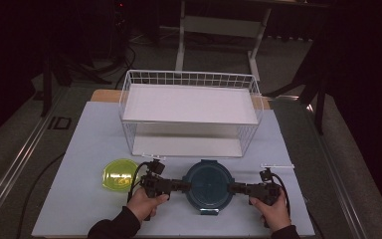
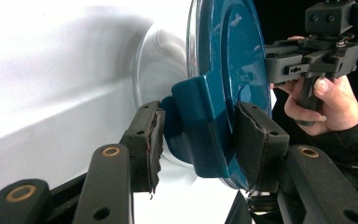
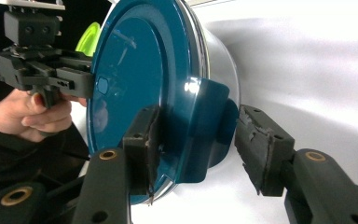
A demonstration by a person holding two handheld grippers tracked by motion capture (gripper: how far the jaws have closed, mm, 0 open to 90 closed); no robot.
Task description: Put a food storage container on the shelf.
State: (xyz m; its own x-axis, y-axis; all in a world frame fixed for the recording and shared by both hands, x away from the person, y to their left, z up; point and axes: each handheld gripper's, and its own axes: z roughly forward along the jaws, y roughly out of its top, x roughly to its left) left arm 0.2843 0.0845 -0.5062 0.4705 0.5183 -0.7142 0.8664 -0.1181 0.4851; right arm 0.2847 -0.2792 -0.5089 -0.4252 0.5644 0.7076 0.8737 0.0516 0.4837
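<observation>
A round container with a dark teal lid (image 1: pixel 209 183) sits on the white table top near the front, between both grippers. Teal latch tabs stick out from the lid's rim. My left gripper (image 1: pixel 185 185) comes in from the left, and in the left gripper view (image 2: pixel 198 140) both pads press on the left latch (image 2: pixel 193 121). My right gripper (image 1: pixel 232 187) comes in from the right. In the right gripper view (image 3: pixel 196 140) the right latch (image 3: pixel 205 126) lies between its jaws; one pad (image 3: pixel 144 135) rests against the lid, and the other pad (image 3: pixel 258 144) stands a little off the latch.
A white wire basket rack (image 1: pixel 189 107) with two shelves stands behind the container. A yellow-green round dish (image 1: pixel 120 174) lies left of my left gripper. A thin white strip (image 1: pixel 277 165) lies behind the right gripper. The table's front edge runs close under both hands.
</observation>
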